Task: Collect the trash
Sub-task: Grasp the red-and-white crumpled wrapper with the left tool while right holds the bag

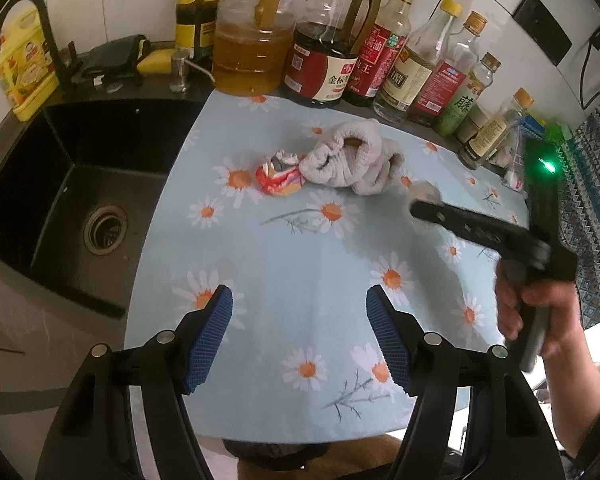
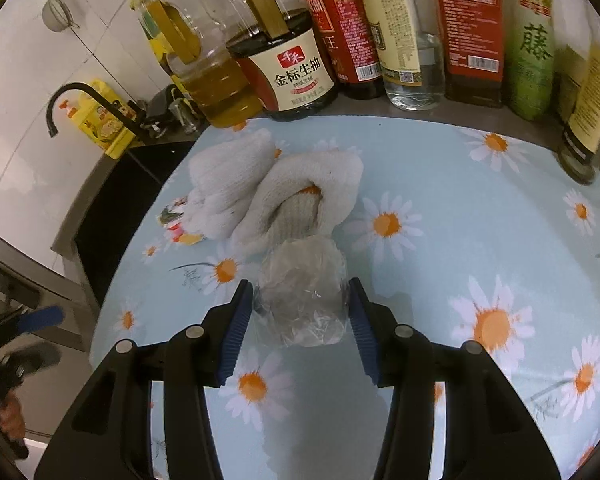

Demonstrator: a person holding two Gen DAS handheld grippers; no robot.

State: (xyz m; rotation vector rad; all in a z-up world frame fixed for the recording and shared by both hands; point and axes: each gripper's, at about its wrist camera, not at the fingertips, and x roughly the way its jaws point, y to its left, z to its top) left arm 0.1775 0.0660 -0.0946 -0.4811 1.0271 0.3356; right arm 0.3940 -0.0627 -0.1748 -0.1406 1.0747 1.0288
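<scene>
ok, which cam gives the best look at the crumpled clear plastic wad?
Right wrist. The clear plastic wad sits front and centre between the right gripper's blue pads, which press on both its sides, crinkles visible. The left wrist view shows only a blurred grey lump at the far gripper's tip, partly hidden by a finger.

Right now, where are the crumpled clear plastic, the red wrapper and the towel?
Crumpled clear plastic (image 2: 302, 300), right wrist view, middle of the wad between the pads.
Red wrapper (image 1: 279, 178), left wrist view, its crumpled centre.
Towel (image 1: 350, 158), left wrist view, its front fold.
</scene>
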